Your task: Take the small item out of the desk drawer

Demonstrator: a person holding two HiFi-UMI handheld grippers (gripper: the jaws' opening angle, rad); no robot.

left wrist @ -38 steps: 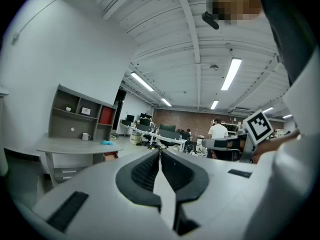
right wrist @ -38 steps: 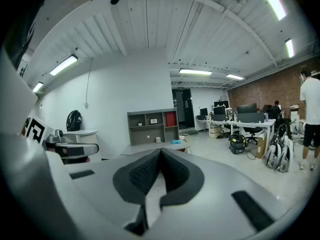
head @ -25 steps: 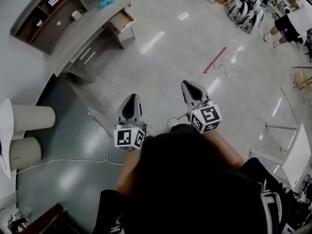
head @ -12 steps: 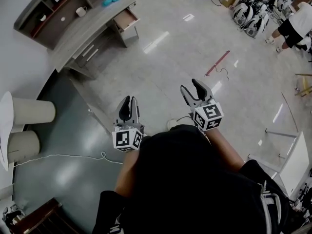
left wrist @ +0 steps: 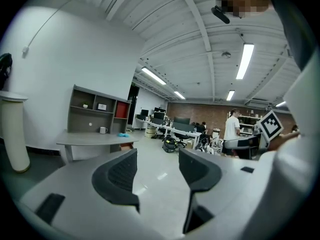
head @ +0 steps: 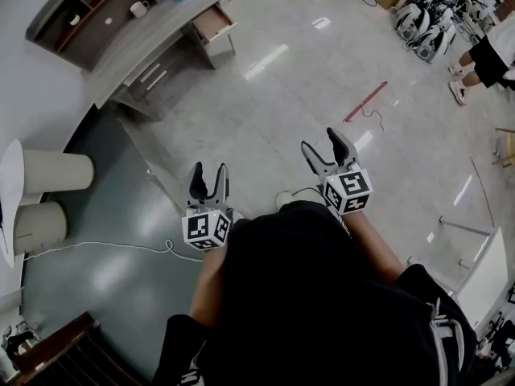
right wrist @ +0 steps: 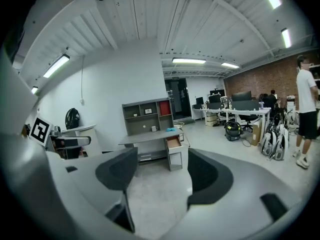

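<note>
While the person (head: 306,296) is standing well back from the desk (head: 129,43), both grippers are hanging out over the floor (head: 265,111). Left gripper (head: 208,172) is opening its jaws with nothing between them, and the right gripper (head: 322,141) is doing the same, also empty. Desk is sitting at the far left, with its drawer (head: 216,24) sticking out at the right end. Small item isn't showing from here, the drawer's inside is too far off to make out.

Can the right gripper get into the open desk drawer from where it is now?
Probably not yet: the right gripper, jaws opening and empty, is held near the person's body, and the drawer stands far off across open floor. Nothing blocks the way.
</note>
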